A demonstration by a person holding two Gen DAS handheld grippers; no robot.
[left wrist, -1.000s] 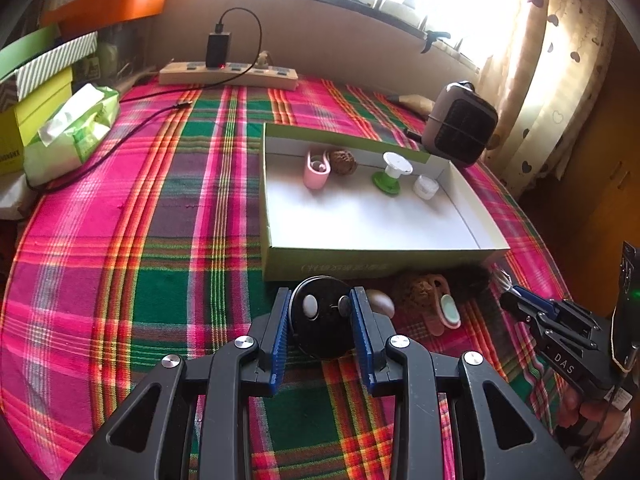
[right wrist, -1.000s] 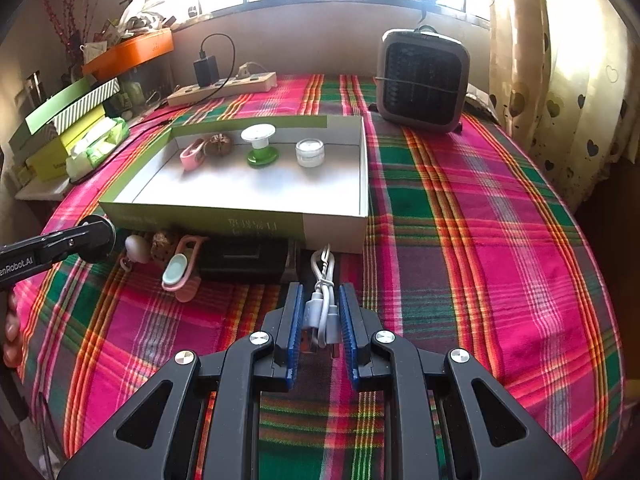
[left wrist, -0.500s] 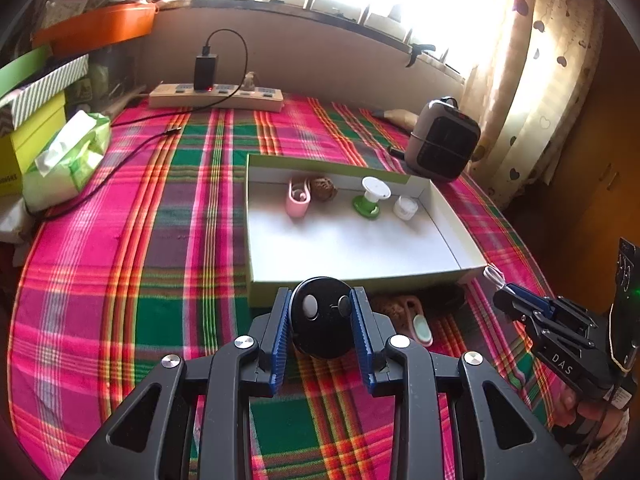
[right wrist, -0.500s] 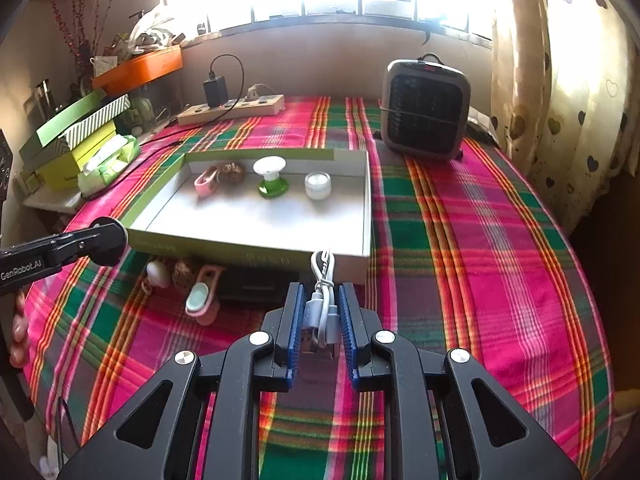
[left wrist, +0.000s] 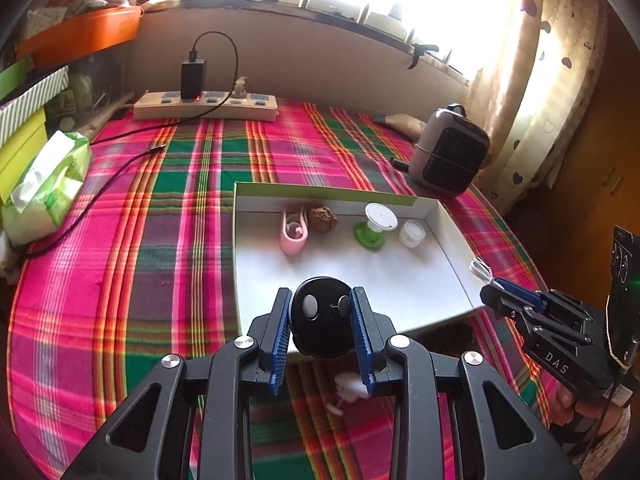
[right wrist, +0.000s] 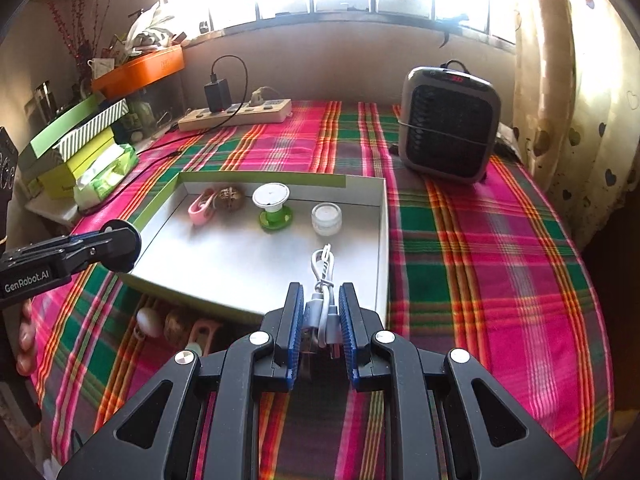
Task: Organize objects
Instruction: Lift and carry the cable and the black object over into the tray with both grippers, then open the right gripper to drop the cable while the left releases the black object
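Note:
A shallow white box with a green rim (left wrist: 448,220) (right wrist: 382,216) lies on the plaid cloth. It holds a pink clip (left wrist: 294,232), a walnut (left wrist: 322,218), a green-and-white spool (left wrist: 374,226) and a small white jar (left wrist: 412,233). My left gripper (left wrist: 322,320) is shut on a round black disc (left wrist: 320,322), held above the box's near edge. My right gripper (right wrist: 320,316) is shut on a bundled white cable (right wrist: 322,280), above the box's near right corner. Each gripper shows in the other's view: the left one (right wrist: 116,240) and the right one (left wrist: 496,292).
Loose items lie in front of the box: a white egg-shaped piece (right wrist: 150,322), a walnut (right wrist: 176,322), a pink clip (right wrist: 202,334). A grey heater (right wrist: 450,132) stands at the back right, a power strip (right wrist: 236,114) at the back, tissues (left wrist: 46,188) and stacked boxes (right wrist: 68,148) on the left.
Both grippers rose and moved forward with their loads. They now hang over the box's near edge instead of low in front of it.

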